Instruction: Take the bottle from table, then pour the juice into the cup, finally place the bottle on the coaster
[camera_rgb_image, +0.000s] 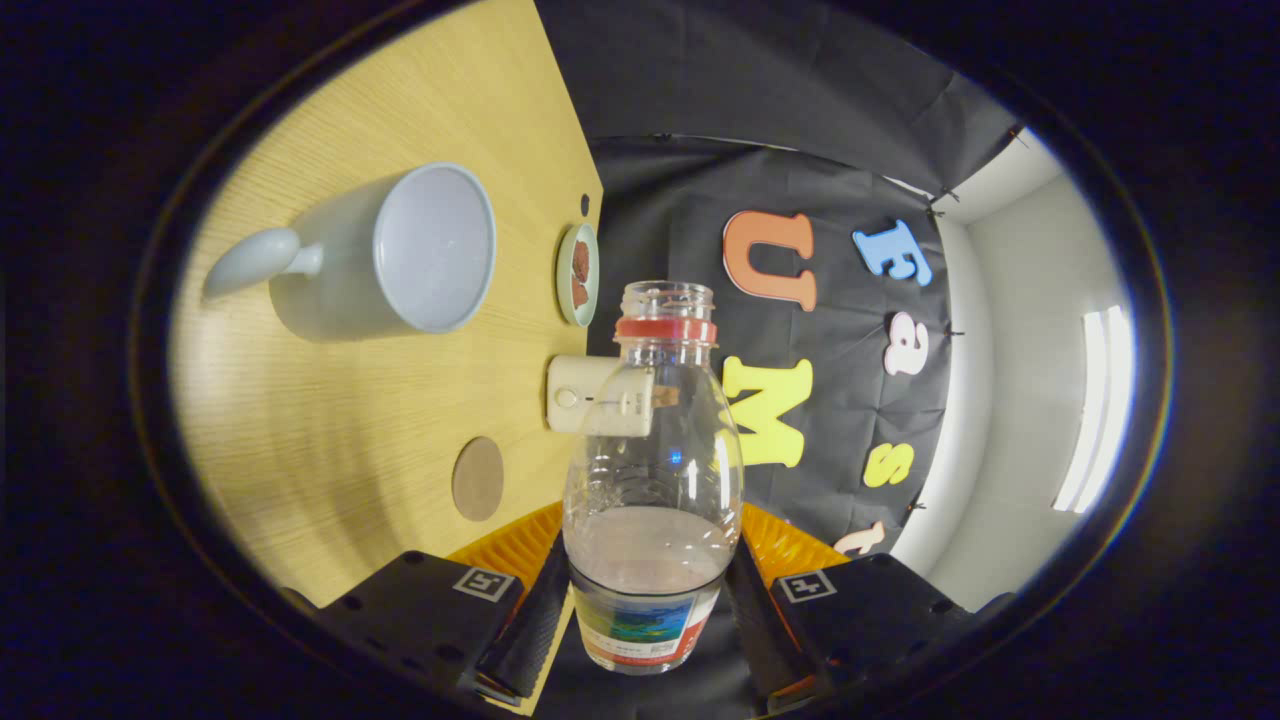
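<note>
- Gripper view: the gripper (648, 610) has both black fingers pressed against the lower body of the bottle (652, 480), one on each side; the bottle is pinched between them.
- The bottle is clear plastic, uncapped, with a red ring below its open neck and a printed label at its base, level with the fingers.
- A pale liquid fills the lower part of the bottle; its surface sits just above the label.
- The view is rolled, so that the wooden table (350, 420) stands as a tilted plane to one side of the bottle, with the black cloth wall on the other side.
- The cup (385, 255), a light grey mug with a handle, rests on the table beyond the fingers, well apart from the bottle. Its opening faces the camera; the inside looks pale, and any contents cannot be determined.
- The coaster (478, 478), a round brown disc, lies flat on the table between the cup and the fingers.
- A small dish (578, 274) with dark reddish pieces sits near the table edge, beyond the cup.
- A cream-coloured device (590, 395) lies at the table edge, partly behind the bottle.
</note>
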